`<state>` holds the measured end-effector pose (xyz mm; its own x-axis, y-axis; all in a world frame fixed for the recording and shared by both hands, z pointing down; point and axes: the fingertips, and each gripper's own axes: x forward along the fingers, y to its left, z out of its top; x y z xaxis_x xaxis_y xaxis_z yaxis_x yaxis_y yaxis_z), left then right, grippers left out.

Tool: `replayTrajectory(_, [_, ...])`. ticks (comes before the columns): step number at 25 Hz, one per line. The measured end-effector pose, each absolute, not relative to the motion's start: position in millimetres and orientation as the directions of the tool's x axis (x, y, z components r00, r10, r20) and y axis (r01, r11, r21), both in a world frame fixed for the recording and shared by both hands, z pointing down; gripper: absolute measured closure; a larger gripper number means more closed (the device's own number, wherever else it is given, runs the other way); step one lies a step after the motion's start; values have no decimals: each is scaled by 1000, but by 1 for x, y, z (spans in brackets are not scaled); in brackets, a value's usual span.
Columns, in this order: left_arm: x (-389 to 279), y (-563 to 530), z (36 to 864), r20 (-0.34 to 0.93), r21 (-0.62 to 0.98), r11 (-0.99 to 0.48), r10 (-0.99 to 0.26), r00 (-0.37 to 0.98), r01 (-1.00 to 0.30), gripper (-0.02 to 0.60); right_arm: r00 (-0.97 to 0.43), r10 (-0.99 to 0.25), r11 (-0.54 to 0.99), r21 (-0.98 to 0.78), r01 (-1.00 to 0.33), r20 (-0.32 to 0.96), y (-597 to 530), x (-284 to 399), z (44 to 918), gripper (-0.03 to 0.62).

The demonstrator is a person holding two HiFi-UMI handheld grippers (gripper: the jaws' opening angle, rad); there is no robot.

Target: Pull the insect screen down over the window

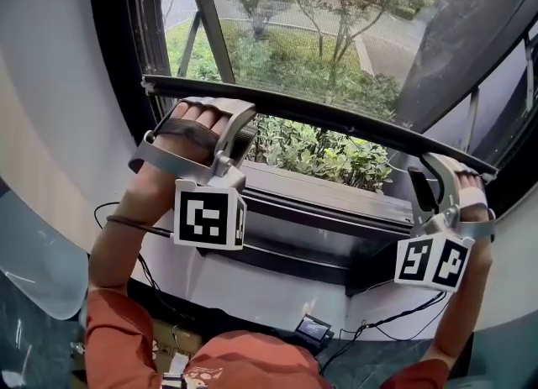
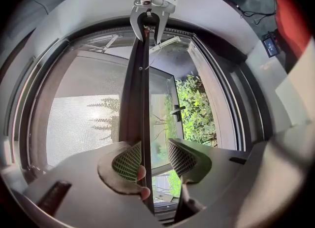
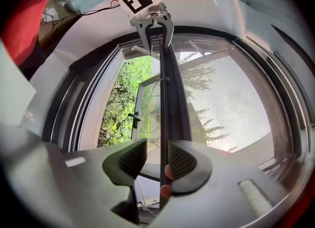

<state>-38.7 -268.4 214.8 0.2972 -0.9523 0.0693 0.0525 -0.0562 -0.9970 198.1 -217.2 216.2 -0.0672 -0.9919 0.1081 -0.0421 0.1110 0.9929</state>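
The insect screen had a dark bottom bar [image 1: 336,118], and this bar lay slanted across the window [image 1: 319,34], higher at the left end and lower at the right end. Above the bar was the grey mesh [image 2: 78,123]. Below it the window was uncovered, with green plants [image 1: 319,152] visible outside.

The left tool [image 1: 239,127] was at the left end of the bar and the right tool [image 1: 437,179] was at the right end. Both pointed toward the window, almost level. Each carried its marker cube [image 1: 208,218] on the side near the person.

In the left gripper view the bar ran between the two jaws. It lay against the left pad, and a clear gap separated it from the right pad, so the jaws stood spread and did not pinch the bar. The person's fingertips [image 2: 141,172] showed just beside that pad, at the bar.

In the right gripper view it was the mirror picture. The bar passed between the spread jaws, touching the right pad and apart from the left one, with fingertips [image 3: 169,172] at the bar. Neither tool clamped it.

Under the window was a dark sill [image 1: 336,202], and below it a white wall with black cables [image 1: 395,320] and a small device [image 1: 313,327]. The person's sleeves [image 1: 109,337] were orange.
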Motion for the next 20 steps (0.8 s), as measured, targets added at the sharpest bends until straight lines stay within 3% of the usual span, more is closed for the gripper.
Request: replayTrajectory(20, [-39,-265,286,198,-980,-186,-929,311,67,413,-79,-973,224,967,-118,216,-213,197,285,459])
